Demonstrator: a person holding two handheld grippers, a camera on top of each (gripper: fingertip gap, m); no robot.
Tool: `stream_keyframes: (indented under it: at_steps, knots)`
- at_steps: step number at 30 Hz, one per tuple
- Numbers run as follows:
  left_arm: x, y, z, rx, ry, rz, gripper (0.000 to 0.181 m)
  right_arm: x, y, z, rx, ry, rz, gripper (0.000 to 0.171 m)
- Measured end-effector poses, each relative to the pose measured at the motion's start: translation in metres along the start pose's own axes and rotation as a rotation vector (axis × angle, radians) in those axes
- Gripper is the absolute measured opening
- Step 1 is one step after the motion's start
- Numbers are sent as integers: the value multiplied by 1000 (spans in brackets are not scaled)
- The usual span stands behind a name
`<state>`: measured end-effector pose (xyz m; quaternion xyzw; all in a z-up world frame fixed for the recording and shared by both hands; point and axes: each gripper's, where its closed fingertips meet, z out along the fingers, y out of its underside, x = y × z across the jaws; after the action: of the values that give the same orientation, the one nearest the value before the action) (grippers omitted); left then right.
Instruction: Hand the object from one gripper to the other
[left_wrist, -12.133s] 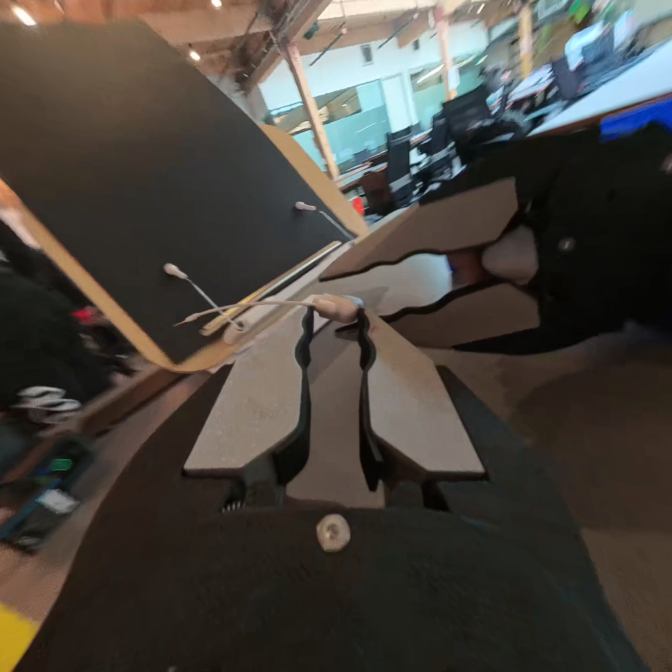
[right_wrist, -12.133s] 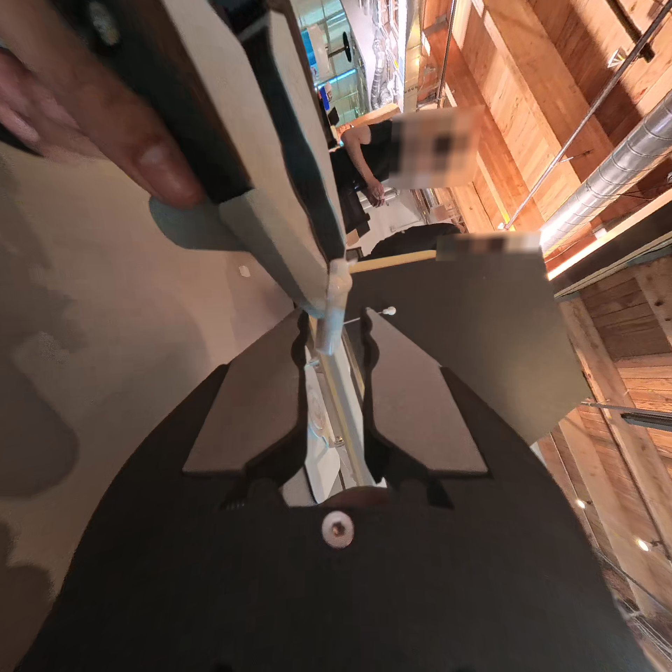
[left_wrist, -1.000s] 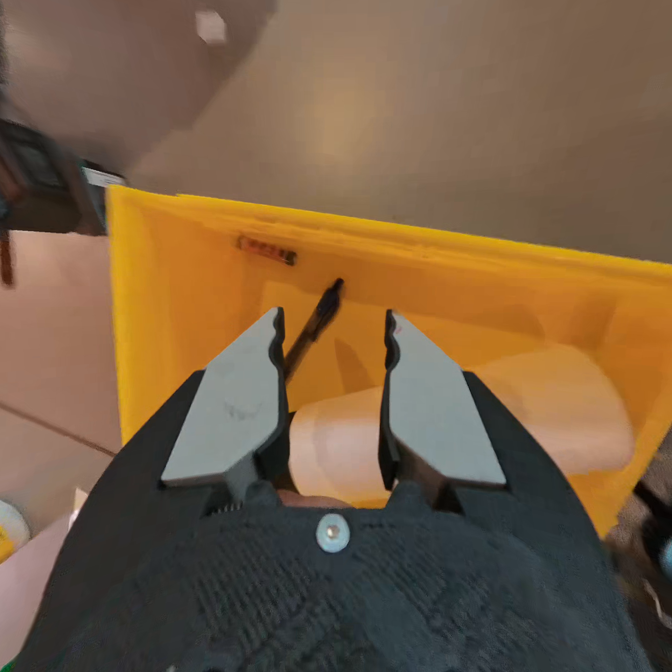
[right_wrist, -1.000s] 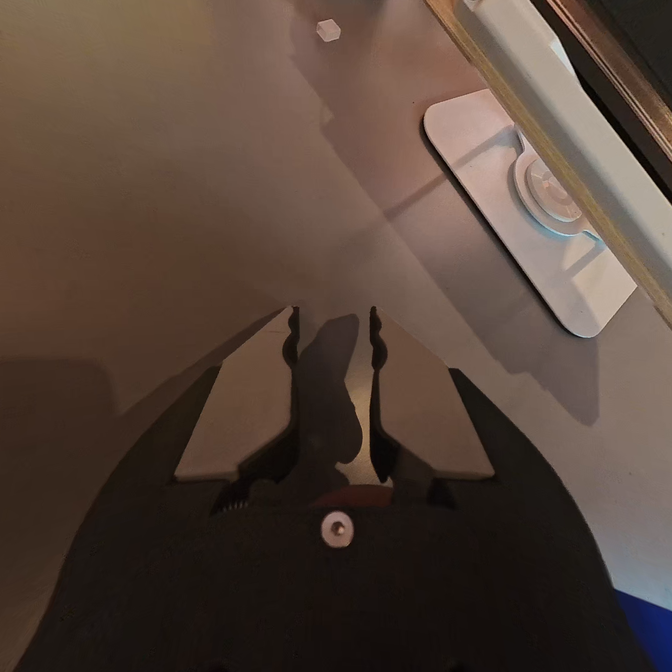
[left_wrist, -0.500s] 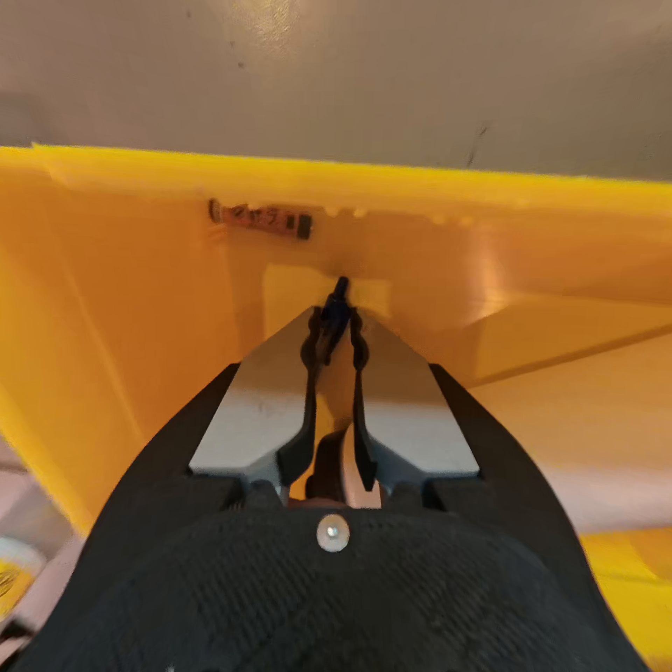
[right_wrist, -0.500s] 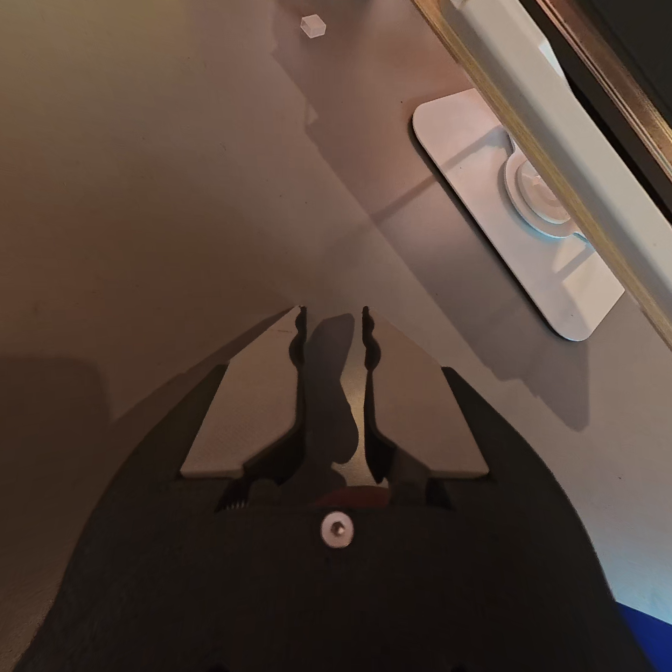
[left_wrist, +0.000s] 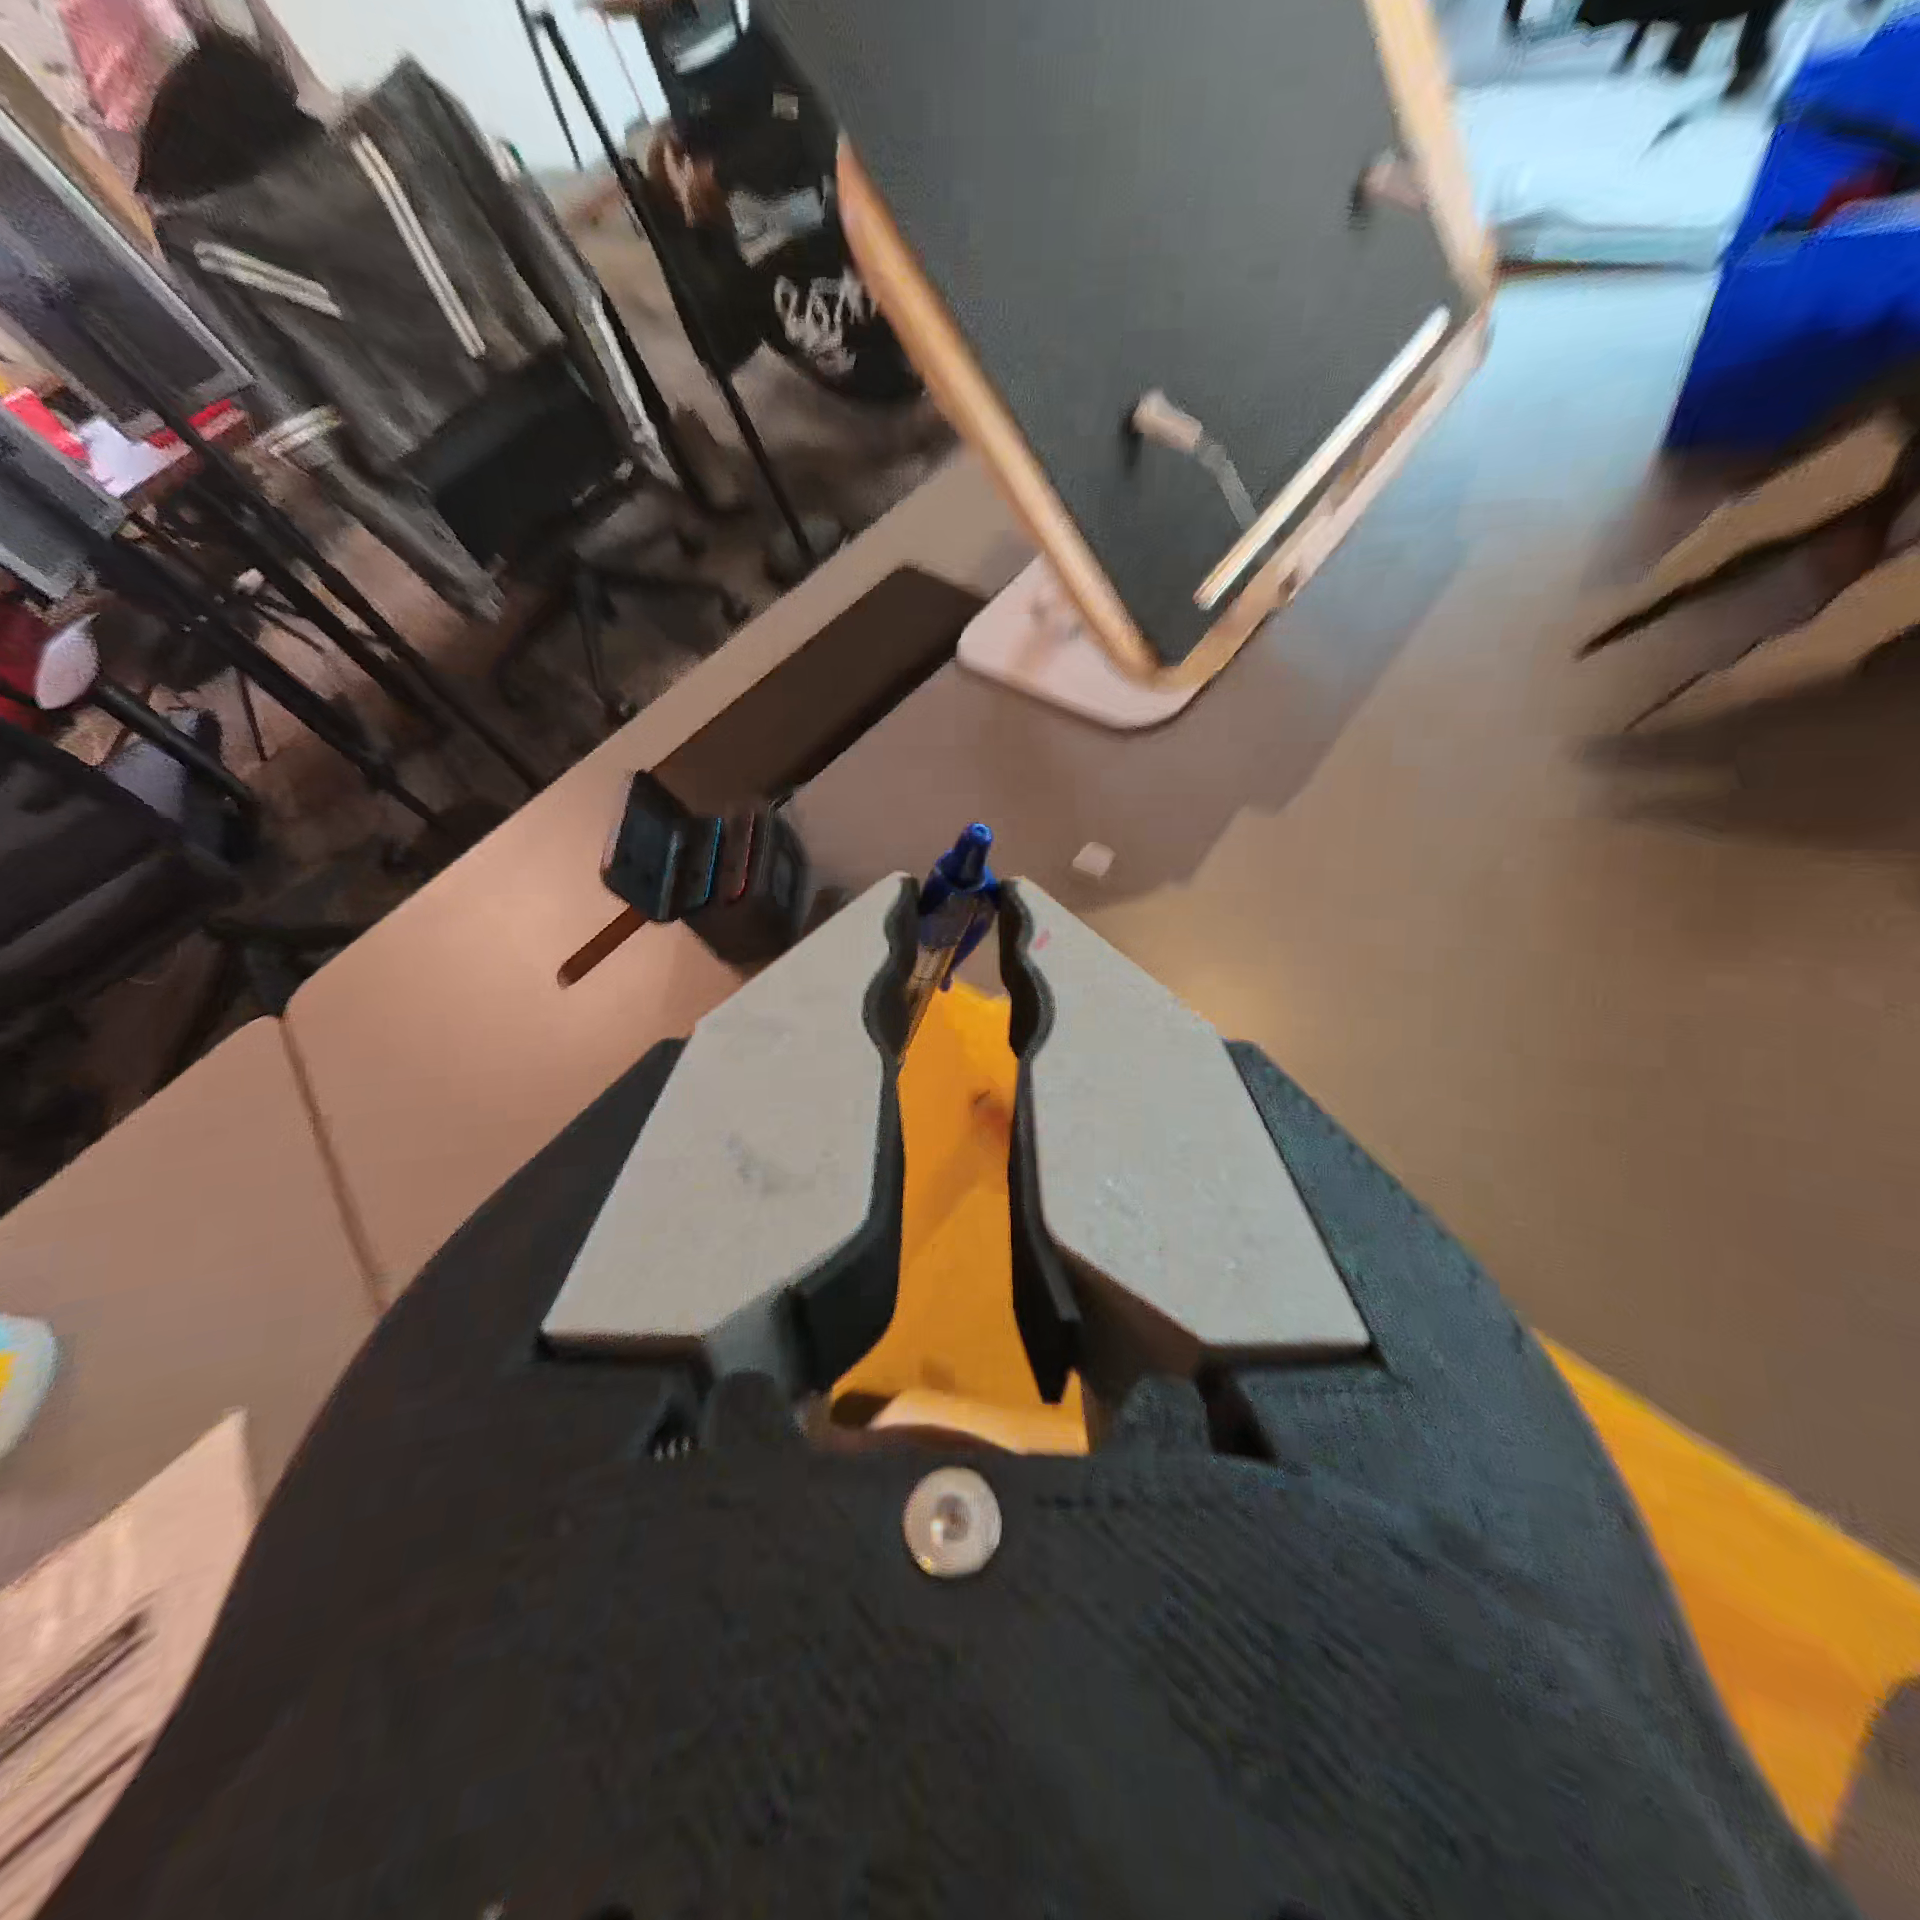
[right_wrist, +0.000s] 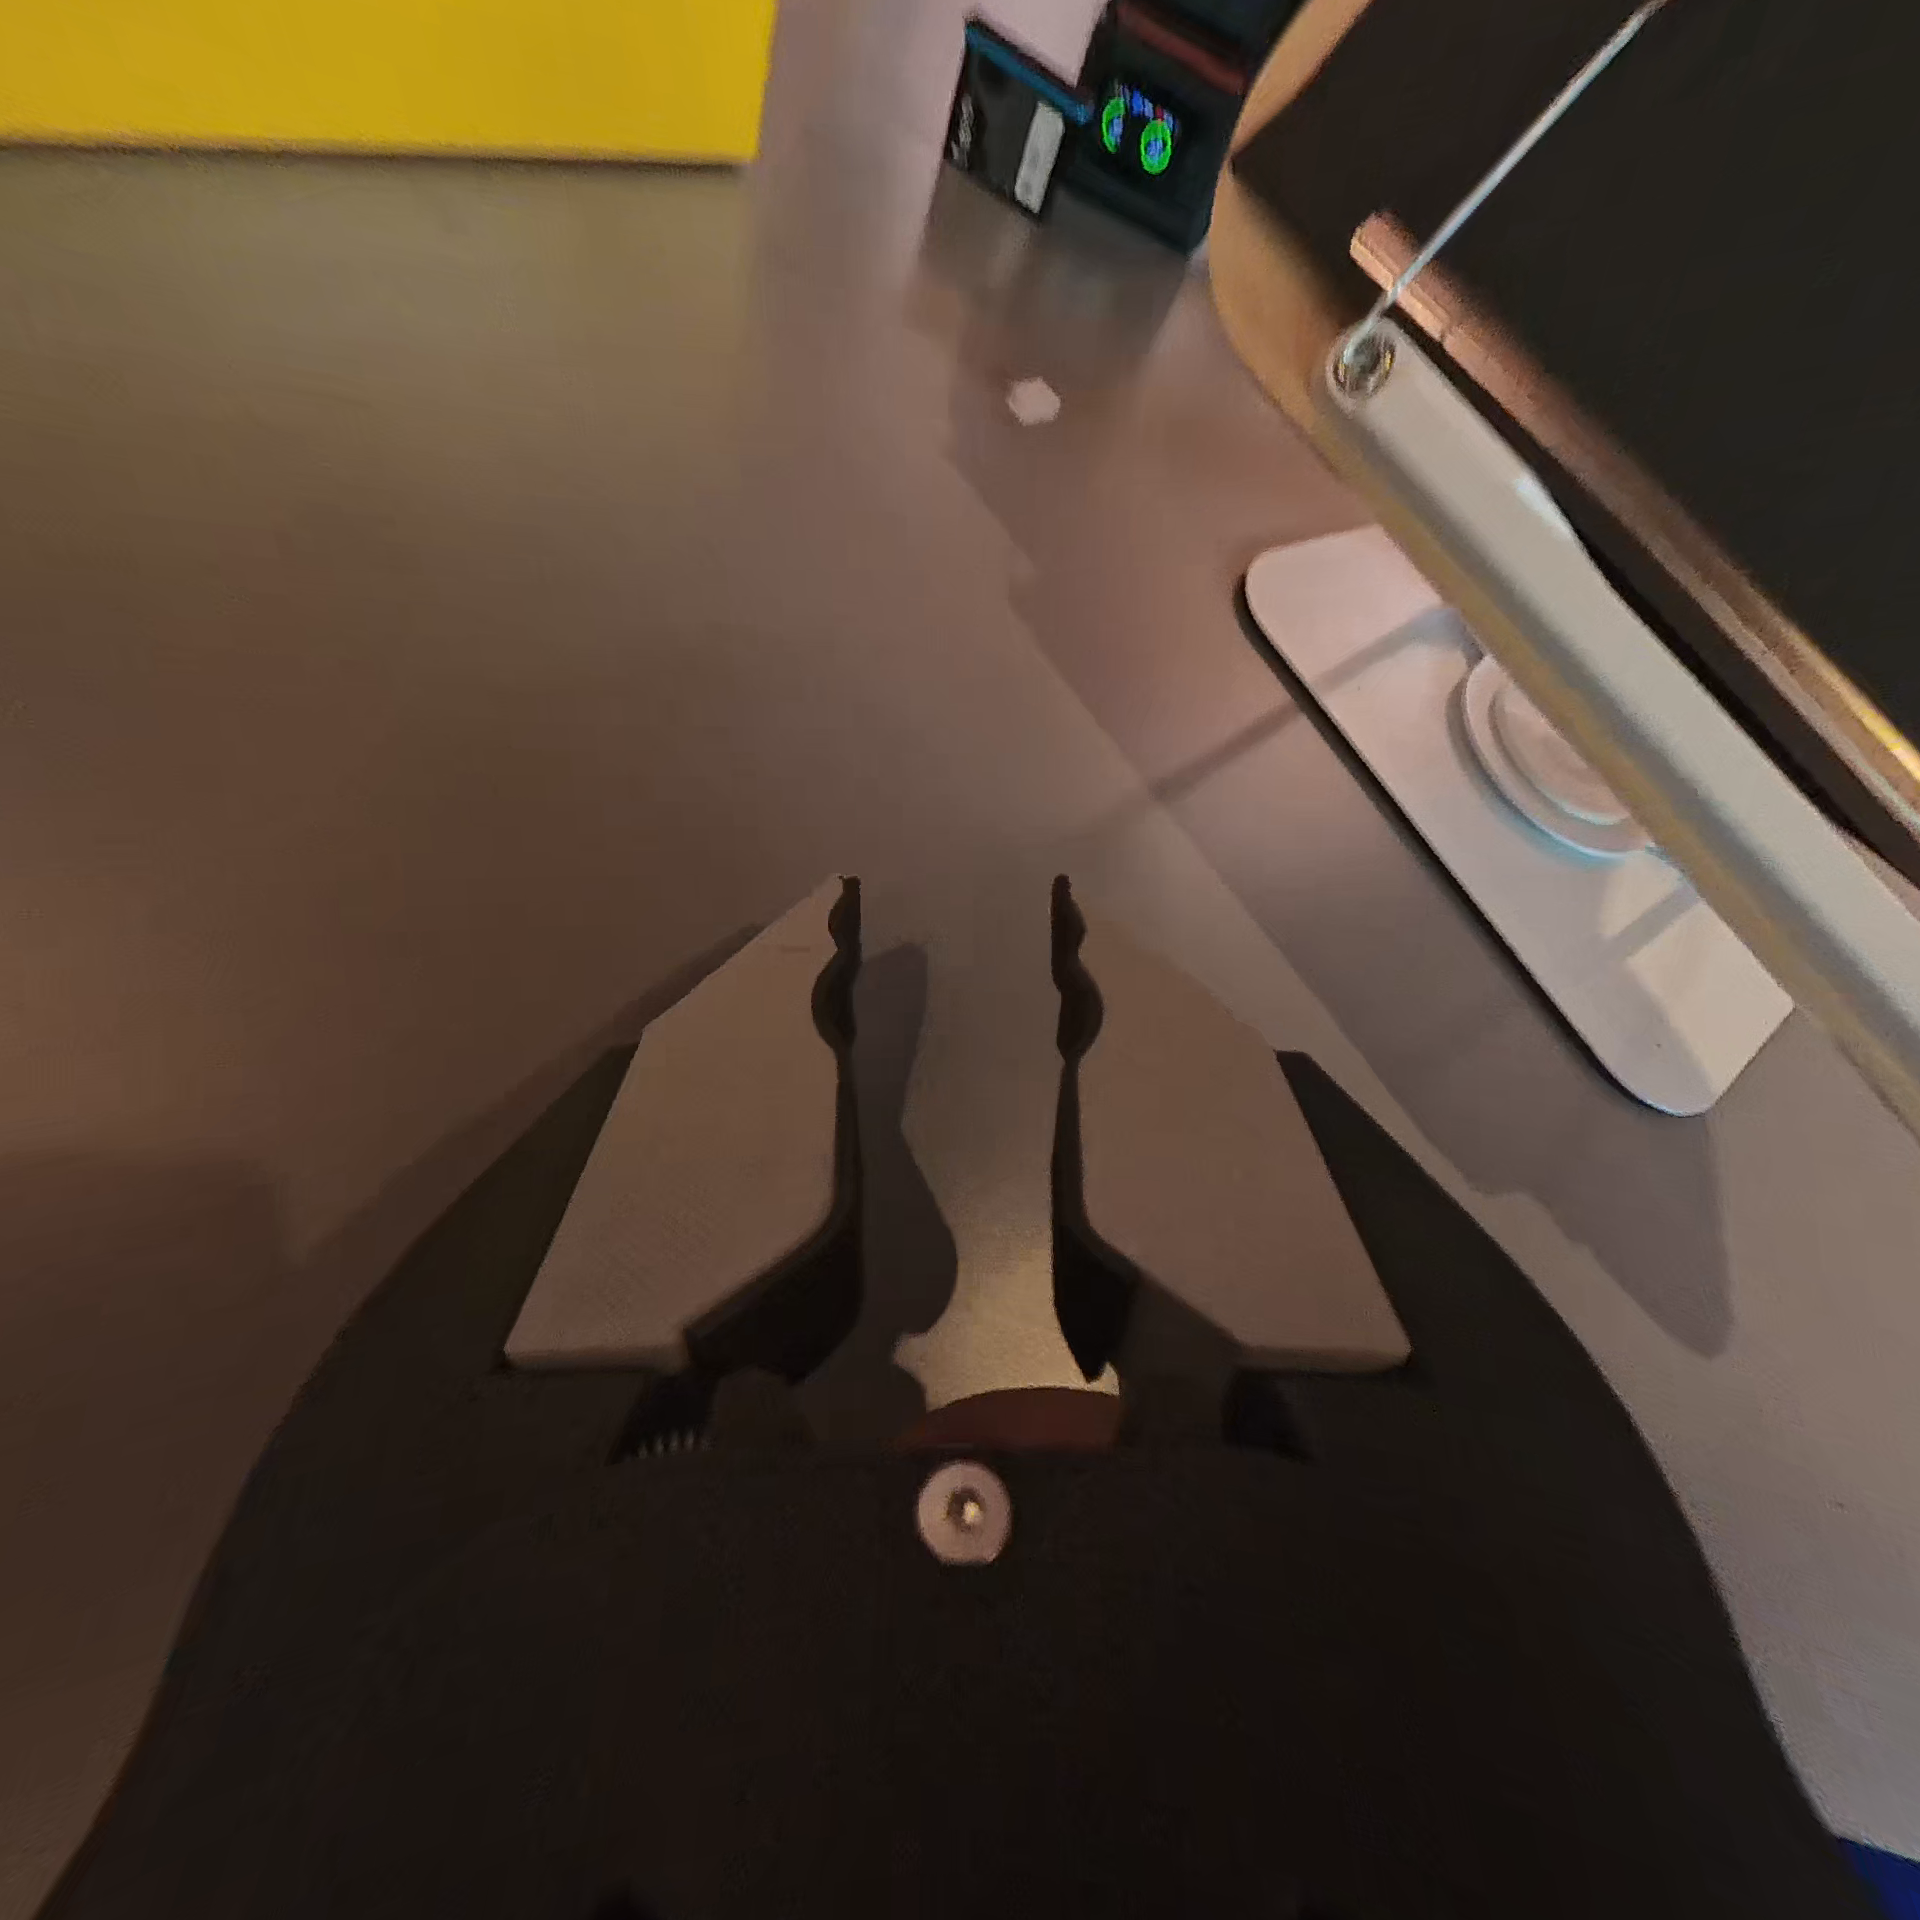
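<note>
While the left gripper (left_wrist: 948, 896) pinches a blue pen (left_wrist: 951, 914) at its fingertips, jaws nearly closed on it, the yellow bin (left_wrist: 1704, 1579) sits below. Over on the right, the right gripper (right_wrist: 954, 894) hovers above the grey table (right_wrist: 520, 623), jaws parted and empty.

Pen (left_wrist: 948, 914) barrel mostly hidden between the left gripper's (left_wrist: 948, 894) fingers, yellow bin (right_wrist: 384, 73) cropped (top edge), background blurred.
</note>
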<state>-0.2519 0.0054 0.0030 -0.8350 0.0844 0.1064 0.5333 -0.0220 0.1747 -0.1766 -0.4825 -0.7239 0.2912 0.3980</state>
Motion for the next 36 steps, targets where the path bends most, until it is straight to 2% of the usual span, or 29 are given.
stream_keyframes:
  at_steps: [1,5,9,15,18,20,21,24,26,30,32,36]
  knots:
    - [10,-11,-4,39,14,-33,13,-3,-7,-4,31,-7,9,34]
    - [65,-45,-4,108,75,-74,13,-15,-36,-22,177,-43,65,35]
    - [147,-71,19,150,151,-47,14,-31,-66,-39,333,-102,94,41]
    - [254,-81,65,266,227,-35,13,-49,-87,-54,447,-95,67,47]
    - [286,-80,72,304,292,-83,14,-46,-82,-54,440,-17,-1,40]
    - [294,-78,73,315,301,-101,13,-45,-82,-56,456,24,-91,10]
    - [295,-77,73,319,302,-107,13,-47,-82,-58,474,35,-135,6]
    - [289,-68,73,296,292,-162,13,-40,-78,-56,426,112,-236,6]
    - [281,-61,67,286,300,-228,16,-27,-77,-58,414,245,-341,6]
    - [262,-48,49,259,312,-305,43,-15,-69,-62,359,417,-591,6]
    - [260,-37,45,179,392,-349,60,-16,-69,-63,349,510,-803,6]
    - [273,-16,45,7,676,-516,55,-34,-72,-60,372,566,-1047,6]
